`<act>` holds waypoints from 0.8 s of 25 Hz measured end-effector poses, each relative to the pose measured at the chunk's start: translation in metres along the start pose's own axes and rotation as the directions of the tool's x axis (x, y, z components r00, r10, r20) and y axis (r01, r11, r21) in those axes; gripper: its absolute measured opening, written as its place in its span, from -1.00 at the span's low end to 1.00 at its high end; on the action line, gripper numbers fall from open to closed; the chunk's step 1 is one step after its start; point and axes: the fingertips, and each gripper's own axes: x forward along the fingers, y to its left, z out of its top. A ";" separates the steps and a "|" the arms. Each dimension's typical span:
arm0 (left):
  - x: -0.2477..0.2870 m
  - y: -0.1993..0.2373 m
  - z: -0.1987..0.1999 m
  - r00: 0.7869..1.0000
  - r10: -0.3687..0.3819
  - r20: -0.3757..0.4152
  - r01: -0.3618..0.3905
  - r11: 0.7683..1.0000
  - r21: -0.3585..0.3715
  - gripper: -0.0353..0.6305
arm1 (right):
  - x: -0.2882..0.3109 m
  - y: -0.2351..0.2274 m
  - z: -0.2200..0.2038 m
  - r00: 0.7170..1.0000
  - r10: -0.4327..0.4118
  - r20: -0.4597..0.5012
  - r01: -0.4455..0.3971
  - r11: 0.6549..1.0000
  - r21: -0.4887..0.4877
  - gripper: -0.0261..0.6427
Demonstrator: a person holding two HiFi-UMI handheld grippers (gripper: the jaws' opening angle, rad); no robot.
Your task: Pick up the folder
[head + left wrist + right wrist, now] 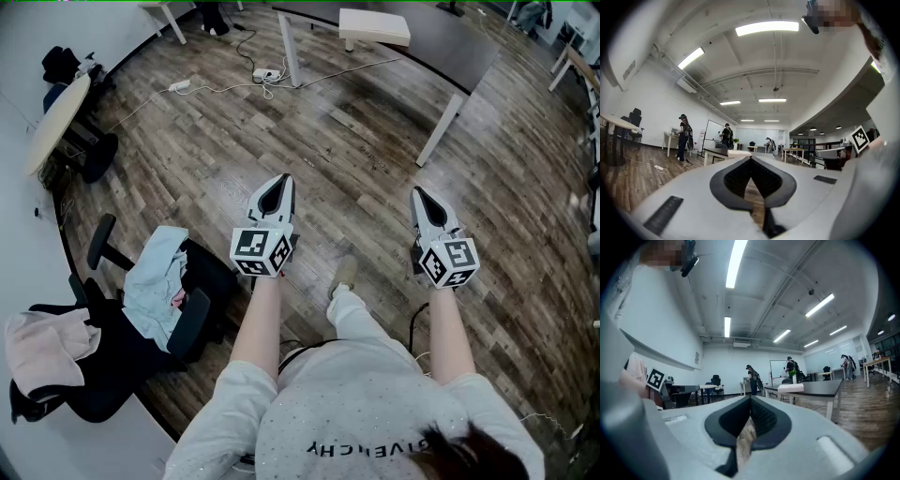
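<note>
The folder (375, 26) is a pale flat slab lying on a dark table (459, 47) at the far end of the room. The left gripper view shows the folder (739, 153) small, just above the jaw tips, and in the right gripper view the folder (791, 387) sits to the right of the tips. My left gripper (281, 181) and right gripper (418, 194) are held level at waist height over the wood floor, well short of the table. Both are shut, tips together, with nothing between them (750, 158) (750, 398).
A black office chair (202, 314) draped with clothes stands close at my left. A pale round table (56, 117) is further left. A power strip and cables (267, 73) lie on the floor before the dark table's white legs (441, 127). Several people stand far off.
</note>
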 end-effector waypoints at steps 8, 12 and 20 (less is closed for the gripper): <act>0.078 0.037 -0.007 1.000 -0.007 -0.017 0.006 1.000 -0.009 -0.90 | 0.073 -0.043 -0.004 1.000 -0.022 -0.010 0.023 0.999 0.024 -0.93; 0.116 0.053 -0.009 1.000 -0.015 -0.025 0.014 1.000 -0.016 -0.90 | 0.106 -0.061 -0.006 1.000 -0.018 -0.026 0.019 0.999 0.026 -0.93; 0.206 0.079 -0.014 0.998 -0.032 -0.055 0.031 0.999 -0.023 -0.90 | 0.177 -0.115 -0.005 0.999 -0.023 -0.023 0.024 0.998 0.053 -0.93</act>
